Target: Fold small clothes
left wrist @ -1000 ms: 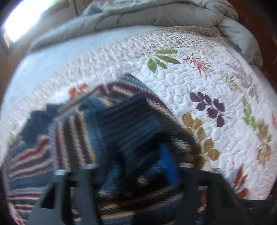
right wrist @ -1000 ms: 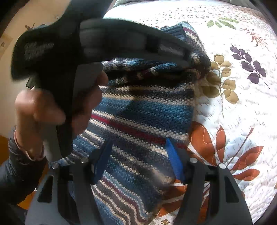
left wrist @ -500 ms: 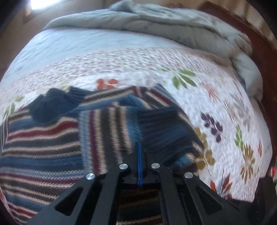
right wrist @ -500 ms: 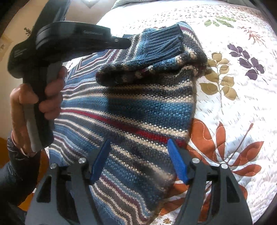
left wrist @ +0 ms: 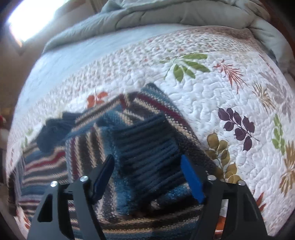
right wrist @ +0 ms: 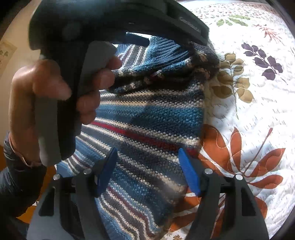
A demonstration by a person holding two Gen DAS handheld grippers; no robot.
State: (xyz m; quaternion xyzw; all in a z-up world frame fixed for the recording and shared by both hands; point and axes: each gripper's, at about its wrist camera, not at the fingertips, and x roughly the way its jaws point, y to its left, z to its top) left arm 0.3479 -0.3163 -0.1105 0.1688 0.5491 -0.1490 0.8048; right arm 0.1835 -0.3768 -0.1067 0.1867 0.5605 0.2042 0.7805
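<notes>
A small striped knit sweater (left wrist: 86,140), blue, red, cream and dark, lies on the quilt. One sleeve with a dark blue ribbed cuff (left wrist: 147,147) is folded across its body. My left gripper (left wrist: 147,175) is open, its blue pads on either side of that cuff, just above it. My right gripper (right wrist: 147,171) is open and empty above the sweater's lower body (right wrist: 147,125), near its right edge. The left gripper's handle and the hand holding it (right wrist: 60,83) fill the upper left of the right wrist view.
The sweater rests on a white quilted bedspread (left wrist: 212,88) printed with coloured leaves. A grey duvet (left wrist: 166,13) is bunched at the far side of the bed. The bed's left edge and a wooden floor (right wrist: 49,177) show in the right wrist view.
My left gripper was shut half a second ago and is now open over the cuff, closer to the sweater. The right gripper has held its place, open.
</notes>
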